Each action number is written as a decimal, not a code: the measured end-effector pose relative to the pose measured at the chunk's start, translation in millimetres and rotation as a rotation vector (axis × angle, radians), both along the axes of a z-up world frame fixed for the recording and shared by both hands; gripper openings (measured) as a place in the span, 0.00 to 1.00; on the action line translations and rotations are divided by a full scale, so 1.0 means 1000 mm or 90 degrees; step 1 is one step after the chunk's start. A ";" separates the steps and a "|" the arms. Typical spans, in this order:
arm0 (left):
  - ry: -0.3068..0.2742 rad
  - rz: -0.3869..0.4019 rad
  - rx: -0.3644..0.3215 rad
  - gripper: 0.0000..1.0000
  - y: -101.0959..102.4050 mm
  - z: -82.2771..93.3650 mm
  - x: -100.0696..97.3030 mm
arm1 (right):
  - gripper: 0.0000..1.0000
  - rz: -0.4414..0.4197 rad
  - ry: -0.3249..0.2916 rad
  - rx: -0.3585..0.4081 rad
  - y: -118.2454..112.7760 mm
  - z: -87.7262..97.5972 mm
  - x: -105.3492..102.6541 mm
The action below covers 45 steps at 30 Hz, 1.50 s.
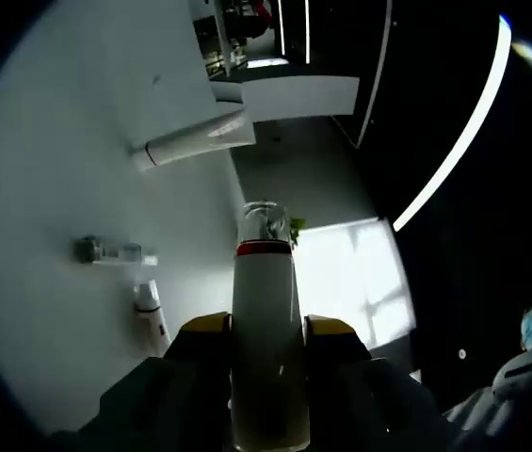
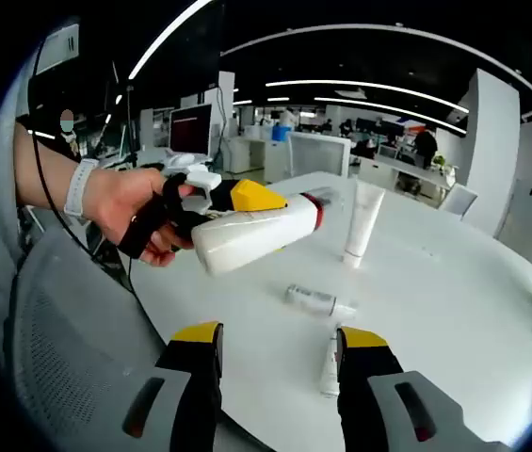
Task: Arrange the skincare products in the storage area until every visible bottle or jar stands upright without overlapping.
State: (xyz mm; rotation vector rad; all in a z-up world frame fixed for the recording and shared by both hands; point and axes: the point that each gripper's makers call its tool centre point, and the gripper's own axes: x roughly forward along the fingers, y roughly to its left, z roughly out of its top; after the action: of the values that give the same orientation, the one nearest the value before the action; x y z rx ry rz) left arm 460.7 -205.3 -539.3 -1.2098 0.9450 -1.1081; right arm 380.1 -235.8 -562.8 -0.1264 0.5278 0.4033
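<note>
The left gripper (image 1: pixel 266 334) clamps a tall white bottle with a red band and clear cap (image 1: pixel 264 311) at frame centre, lifted off the round white table (image 2: pixel 435 282), probably to stand it upright. The right gripper (image 2: pixel 280 353) waits open at the bottom, above a small white bottle lying flat (image 2: pixel 330 369). A white tube (image 2: pixel 361 221) stands upper right.

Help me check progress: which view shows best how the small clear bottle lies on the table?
The right gripper view: the small clear bottle lies on its side on the white table, in the open between the standing white tube and another fallen bottle. The left gripper view shows it smaller, on a table rolled sideways.
</note>
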 end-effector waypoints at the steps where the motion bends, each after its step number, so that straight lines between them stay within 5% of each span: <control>1: 0.000 0.000 -0.005 0.27 0.001 0.002 -0.003 | 0.54 0.002 0.009 0.035 0.004 0.001 -0.001; 13: -0.033 -0.020 -0.023 0.27 0.006 0.006 -0.041 | 0.53 -0.076 0.065 0.425 0.001 0.048 0.007; 16: -0.057 -0.065 -0.021 0.27 -0.001 0.006 -0.061 | 0.56 -0.072 0.075 0.466 0.012 0.053 0.015; 20: -0.062 -0.079 -0.021 0.27 -0.009 0.007 -0.075 | 0.59 -0.102 0.101 0.501 0.017 0.051 0.023; 25: -0.060 -0.106 -0.033 0.27 -0.018 0.010 -0.094 | 0.43 -0.133 0.164 0.567 0.024 0.040 0.022; 28: -0.084 -0.120 -0.018 0.27 -0.018 0.007 -0.097 | 0.33 -0.160 0.167 0.567 0.016 0.034 0.022; 34: -0.136 -0.136 0.017 0.27 -0.021 0.004 -0.097 | 0.31 -0.170 0.174 0.583 0.013 0.031 0.020; 38: -0.175 -0.149 0.041 0.27 -0.022 0.001 -0.099 | 0.29 -0.165 0.215 0.594 0.012 0.028 0.017; 45: -0.219 -0.164 0.046 0.28 -0.027 0.000 -0.105 | 0.26 -0.124 0.206 0.546 0.015 0.035 0.015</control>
State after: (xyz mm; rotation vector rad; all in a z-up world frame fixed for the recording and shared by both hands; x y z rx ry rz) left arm 355.5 -232.1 -539.0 -0.8171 0.8794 -1.4208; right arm 394.7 -220.5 -528.0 0.8222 0.6377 0.4320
